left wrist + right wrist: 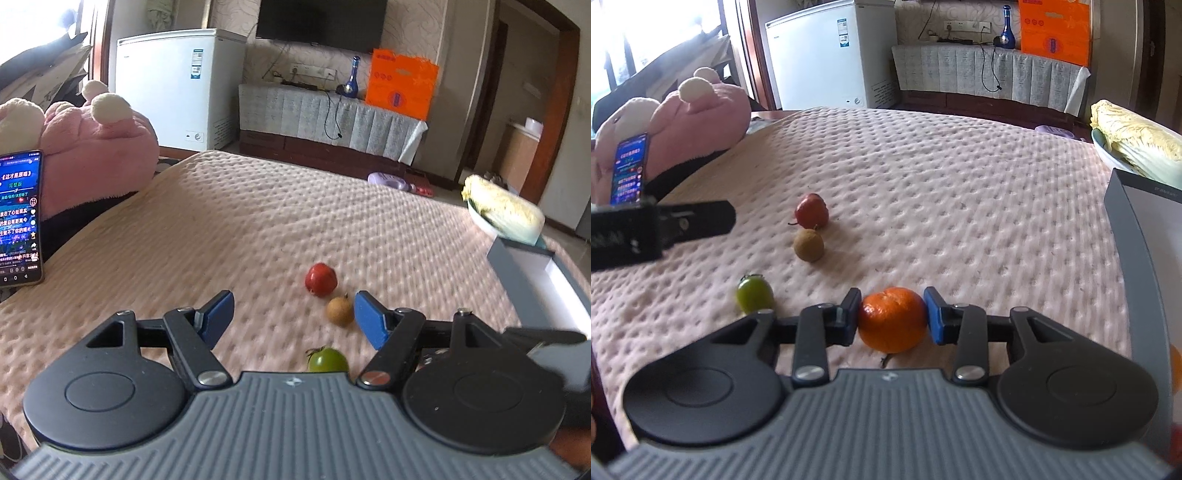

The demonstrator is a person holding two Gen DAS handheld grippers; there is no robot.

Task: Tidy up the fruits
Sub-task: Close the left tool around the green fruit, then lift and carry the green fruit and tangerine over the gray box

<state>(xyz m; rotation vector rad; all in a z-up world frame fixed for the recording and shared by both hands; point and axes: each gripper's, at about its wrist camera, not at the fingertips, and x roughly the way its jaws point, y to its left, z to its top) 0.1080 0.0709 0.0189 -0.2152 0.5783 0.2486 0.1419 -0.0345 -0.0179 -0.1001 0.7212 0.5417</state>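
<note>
My right gripper (892, 314) is shut on an orange mandarin (892, 319) that rests on the pink quilted cloth (942, 192), one blue pad against each side. A green tomato (754, 294) lies just left of it. Farther off are a small brown round fruit (809, 245) and a red fruit (811, 211). In the left wrist view my left gripper (293, 314) stands open above the cloth with nothing between its fingers. The brown fruit (340, 311) sits just inside its right fingertip, the red fruit (320, 279) lies beyond, and the green tomato (328, 360) is near the gripper body.
A grey open box (1134, 240) stands at the right edge, with something orange showing inside. Behind it a bowl holds a cabbage (1137, 144). A lit phone (20, 218) leans against a pink plush toy (96, 147) on the left. A white freezer (177, 81) stands beyond.
</note>
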